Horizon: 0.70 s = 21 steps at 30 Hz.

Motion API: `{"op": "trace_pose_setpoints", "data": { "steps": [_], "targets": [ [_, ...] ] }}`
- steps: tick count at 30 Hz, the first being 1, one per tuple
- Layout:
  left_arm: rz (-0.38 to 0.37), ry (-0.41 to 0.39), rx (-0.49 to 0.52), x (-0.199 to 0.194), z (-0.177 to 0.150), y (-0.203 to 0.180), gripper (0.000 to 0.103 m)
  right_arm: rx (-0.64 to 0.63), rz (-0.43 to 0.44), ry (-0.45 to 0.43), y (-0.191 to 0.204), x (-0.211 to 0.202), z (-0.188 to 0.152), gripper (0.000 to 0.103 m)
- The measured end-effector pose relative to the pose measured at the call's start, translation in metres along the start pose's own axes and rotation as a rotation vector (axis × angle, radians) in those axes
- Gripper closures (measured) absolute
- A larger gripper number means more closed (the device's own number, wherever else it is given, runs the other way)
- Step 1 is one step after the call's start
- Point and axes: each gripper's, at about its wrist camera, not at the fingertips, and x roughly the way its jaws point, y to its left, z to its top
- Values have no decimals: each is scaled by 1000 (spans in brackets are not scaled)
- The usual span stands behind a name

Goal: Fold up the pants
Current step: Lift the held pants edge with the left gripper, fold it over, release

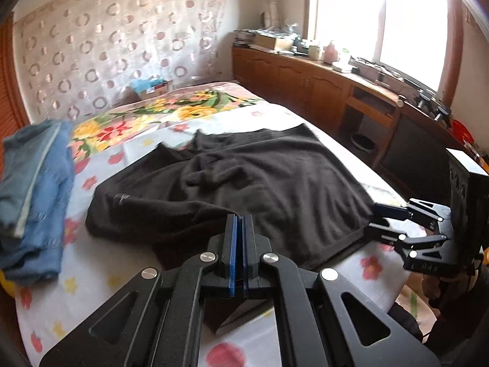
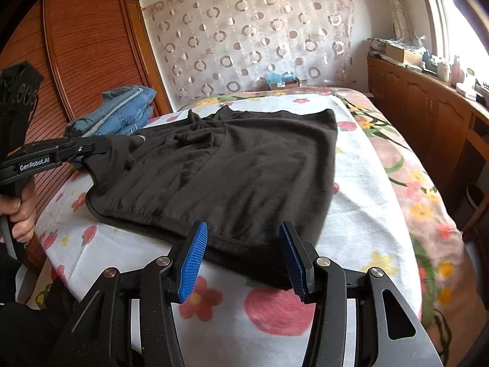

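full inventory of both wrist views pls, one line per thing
black pants: one, black, spread on the bed, near left corner pinched by the left gripper
jeans: a stack, blue, far left of the bed
bedsheet: one, white with flower print, covering the bed
box: one, brown with blue on top, by the headboard wall
cabinets: a row, brown wood, under the window, cluttered top
wardrobe: one, brown, slatted, left of the bed
left gripper: shut on pants
right gripper: open, at the pants' near edge
hand: one, on the left gripper handle
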Motion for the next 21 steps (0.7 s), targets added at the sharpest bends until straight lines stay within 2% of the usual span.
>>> {"op": "trace_pose_setpoints", "data": {
  "steps": [11, 14, 21],
  "targets": [
    [-81, -12, 89, 16, 42, -63, 99, 13, -12, -27, -1, -10, -9, 52],
    [-114, -6, 83, 20, 47, -72, 99, 15, -19, -30, 1, -11, -11, 52],
    [-98, 22, 66, 32, 45, -72, 99, 21, -27, -32, 6, -10, -12, 52]
  ]
}}
